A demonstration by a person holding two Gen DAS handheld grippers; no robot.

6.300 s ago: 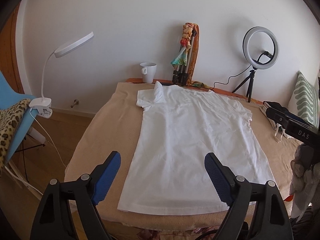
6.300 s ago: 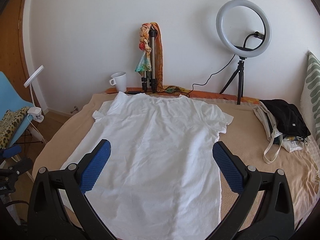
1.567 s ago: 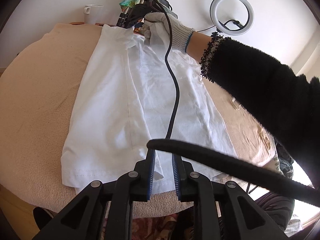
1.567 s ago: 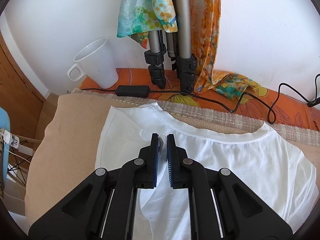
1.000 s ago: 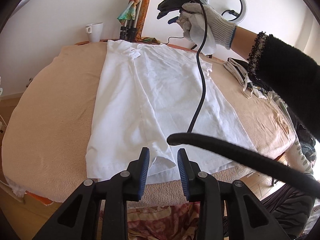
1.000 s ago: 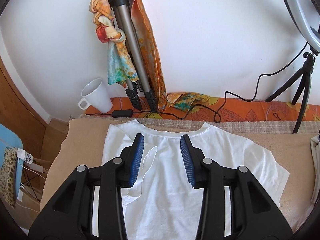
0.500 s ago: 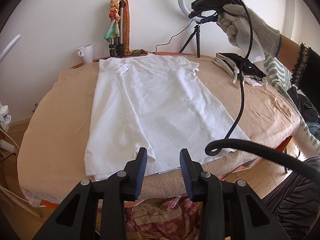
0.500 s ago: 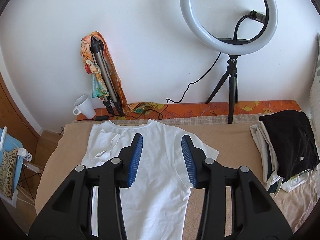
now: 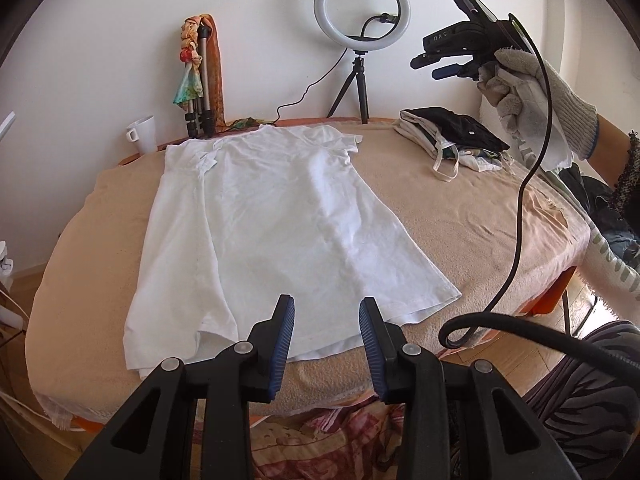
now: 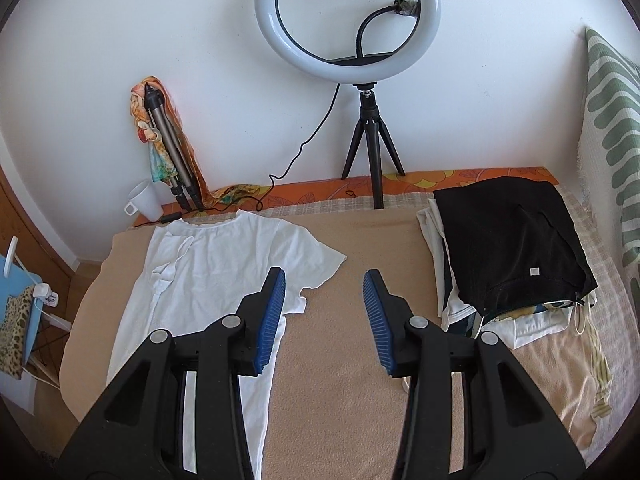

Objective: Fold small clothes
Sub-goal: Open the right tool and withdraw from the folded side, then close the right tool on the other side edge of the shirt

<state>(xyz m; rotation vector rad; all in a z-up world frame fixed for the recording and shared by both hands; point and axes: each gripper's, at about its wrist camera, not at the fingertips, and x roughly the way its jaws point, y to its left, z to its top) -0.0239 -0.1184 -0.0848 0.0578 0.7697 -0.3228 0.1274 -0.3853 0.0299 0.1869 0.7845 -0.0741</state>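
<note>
Tongs (image 9: 326, 338) (image 10: 324, 312) part-open, both empty.

A white T-shirt (image 9: 276, 216) lies flat on the tan-covered surface (image 9: 460, 220), neck toward the wall, its left side folded inward lengthwise, the right sleeve still spread out.

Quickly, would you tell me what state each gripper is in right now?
Left gripper: open, holding nothing, above the white T-shirt's hem.
Right gripper: open, holding nothing.

A tan-covered bed (image 9: 460, 216), perhaps a table, bears a white T-shirt (image 9: 272, 216) and a clothes pile (image 10: 508, 256)
</note>
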